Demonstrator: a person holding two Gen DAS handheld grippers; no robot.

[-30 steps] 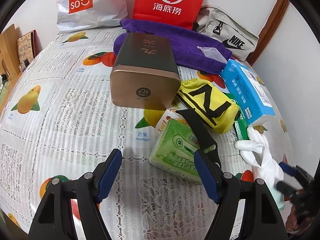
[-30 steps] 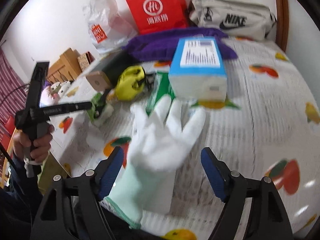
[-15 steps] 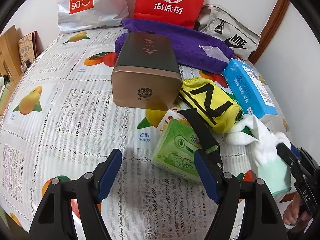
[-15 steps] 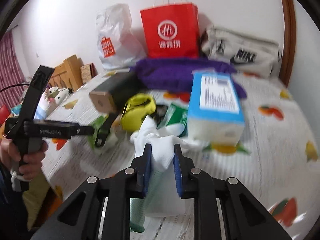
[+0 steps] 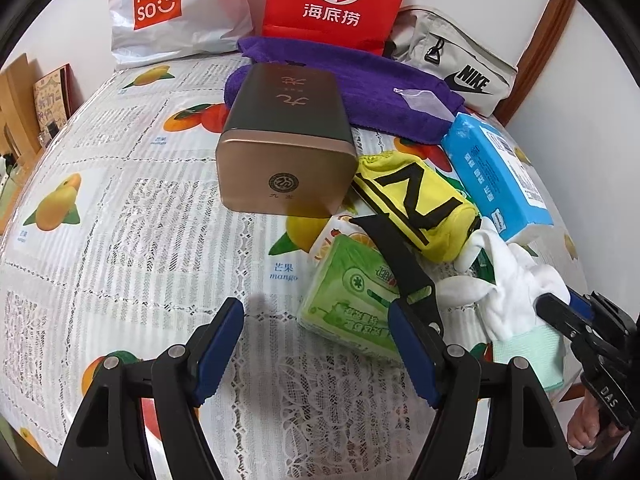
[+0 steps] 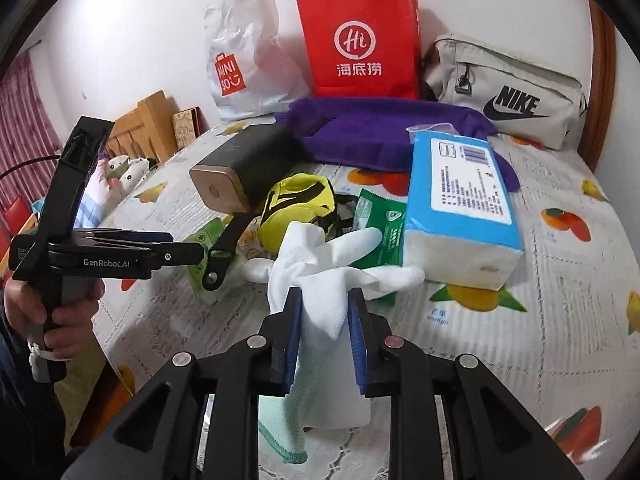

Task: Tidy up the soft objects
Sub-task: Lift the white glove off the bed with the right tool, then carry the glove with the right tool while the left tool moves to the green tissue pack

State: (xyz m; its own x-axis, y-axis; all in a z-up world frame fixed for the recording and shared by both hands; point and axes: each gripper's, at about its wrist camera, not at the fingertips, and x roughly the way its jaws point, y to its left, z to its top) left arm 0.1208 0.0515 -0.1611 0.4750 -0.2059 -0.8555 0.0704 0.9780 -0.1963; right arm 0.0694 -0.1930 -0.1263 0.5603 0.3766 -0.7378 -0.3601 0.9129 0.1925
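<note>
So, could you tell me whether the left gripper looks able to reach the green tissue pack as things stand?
Probably yes: the left gripper is open and the green tissue pack lies just ahead, though a black strap crosses it.

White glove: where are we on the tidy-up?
Nothing looks sorted yet. In hand: the right gripper is shut on the white glove, bunched between its pads. The left gripper is open, holding nothing, above the tablecloth. Left: the yellow pouch, purple towel, green tissue pack and blue tissue pack lie loose around the brown tin.
</note>
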